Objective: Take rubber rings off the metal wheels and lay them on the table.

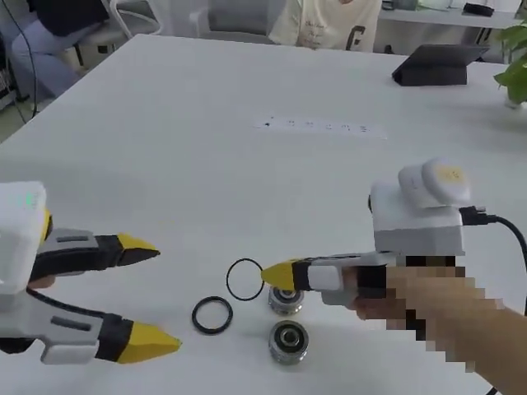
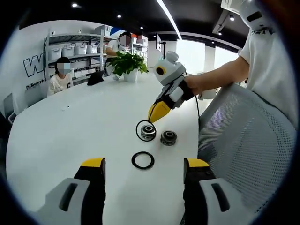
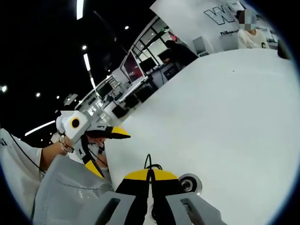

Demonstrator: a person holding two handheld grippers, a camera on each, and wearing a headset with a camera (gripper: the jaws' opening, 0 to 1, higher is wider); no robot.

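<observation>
Two metal wheels (image 1: 286, 301) (image 1: 288, 341) stand on the white table (image 1: 247, 164) near its front edge. My right gripper (image 1: 277, 276) is shut on a thin black rubber ring (image 1: 244, 280), held upright just left of the farther wheel (image 2: 148, 133). In the right gripper view the ring (image 3: 149, 162) sticks up from the closed tips (image 3: 150, 176), with a wheel (image 3: 190, 183) beside them. Another, thicker black ring (image 1: 212, 315) lies flat on the table to the left. My left gripper (image 1: 148, 295) stands open left of it, holding nothing; that ring (image 2: 143, 160) lies just ahead of its jaws.
A white strip (image 1: 321, 126) lies mid-table. A dark tablet case (image 1: 434, 66) and a green plant (image 1: 515, 76) sit at the far right. People sit at the far edge. A mesh chair (image 2: 243, 140) stands by the table's near side.
</observation>
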